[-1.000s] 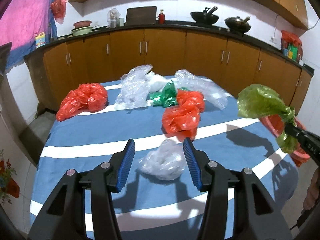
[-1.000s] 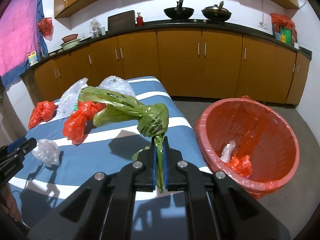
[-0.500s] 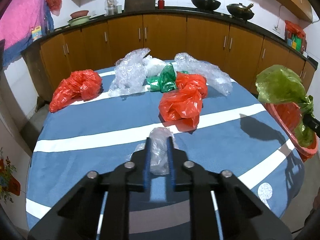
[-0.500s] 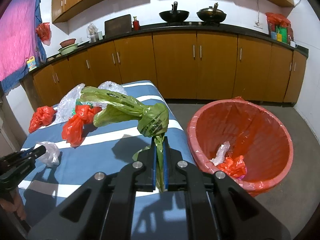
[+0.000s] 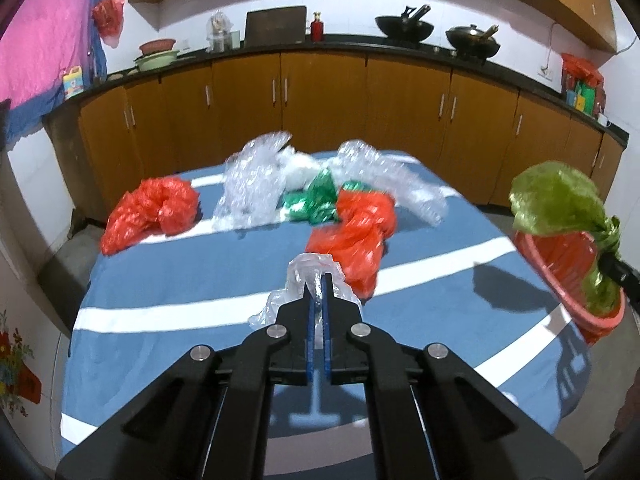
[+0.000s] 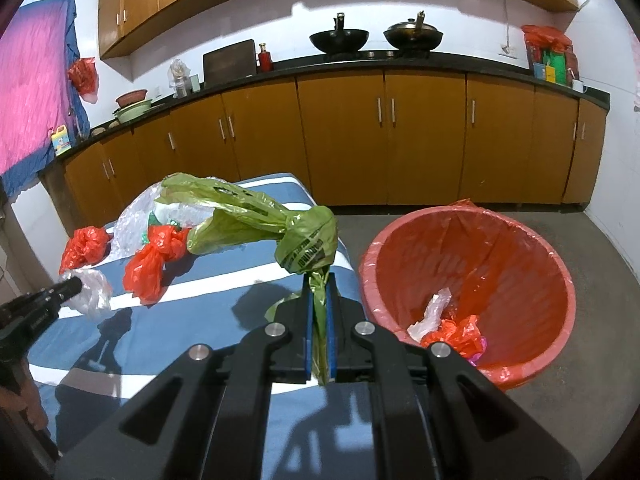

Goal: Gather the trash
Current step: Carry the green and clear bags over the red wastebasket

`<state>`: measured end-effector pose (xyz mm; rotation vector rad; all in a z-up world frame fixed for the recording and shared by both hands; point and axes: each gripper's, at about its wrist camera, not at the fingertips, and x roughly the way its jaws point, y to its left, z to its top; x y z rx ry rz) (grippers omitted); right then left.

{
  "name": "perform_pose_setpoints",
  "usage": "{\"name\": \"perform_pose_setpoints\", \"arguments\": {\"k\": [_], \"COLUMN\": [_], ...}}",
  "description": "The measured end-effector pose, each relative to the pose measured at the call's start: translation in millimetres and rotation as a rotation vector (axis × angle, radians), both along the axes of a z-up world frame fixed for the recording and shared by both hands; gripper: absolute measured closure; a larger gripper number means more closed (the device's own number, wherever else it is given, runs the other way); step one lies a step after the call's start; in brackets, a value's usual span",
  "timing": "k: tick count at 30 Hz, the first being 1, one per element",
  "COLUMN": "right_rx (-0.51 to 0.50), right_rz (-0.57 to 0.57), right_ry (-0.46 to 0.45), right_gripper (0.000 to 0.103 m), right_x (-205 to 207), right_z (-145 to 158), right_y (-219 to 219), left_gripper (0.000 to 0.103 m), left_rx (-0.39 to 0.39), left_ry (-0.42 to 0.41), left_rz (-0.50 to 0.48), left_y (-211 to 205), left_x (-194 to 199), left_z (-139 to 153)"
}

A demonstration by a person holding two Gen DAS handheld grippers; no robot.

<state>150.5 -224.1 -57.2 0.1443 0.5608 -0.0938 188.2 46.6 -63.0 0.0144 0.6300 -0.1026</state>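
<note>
Left hand-held gripper (image 5: 319, 280): jaws pressed together on a crumpled clear plastic bag (image 5: 308, 280), lifted just above the desk (image 5: 200, 288) in its blue, white-striped cloth.

Right hand-held gripper (image 6: 319, 280): jaws clamped on the twisted neck of a knotted green plastic bag (image 6: 256, 220), its body hanging up and left of the tips.

Red-lined round trash basket (image 6: 520, 264): on the floor, right of the right hand-held gripper; scraps inside.

Ahead of the left hand-held gripper: red plastic bags (image 5: 352, 232), bubble wrap (image 5: 256, 184), dark green bag (image 5: 312, 200).
</note>
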Motion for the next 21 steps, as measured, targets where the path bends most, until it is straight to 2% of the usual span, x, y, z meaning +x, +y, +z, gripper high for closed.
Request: {"name": "perform_pose_setpoints", "arguments": {"k": [6,21], "right_rx": [0.003,0.003], "right_rz": [-0.024,-0.141], "right_ry": [-0.014,-0.028], "right_gripper": [0.096,0.096], "right_x": [-6,-24], "right_z": [4,8], "right_y": [-14,-72], "left_gripper": [0.100,0.100], "left_rx": [-0.012,-0.006], "left_ry": [-0.045,-0.082], "left_rz": [-0.052,-0.207], "left_y": [-26,-112], "left_x": [0,5], "left_z": [20,36]}}
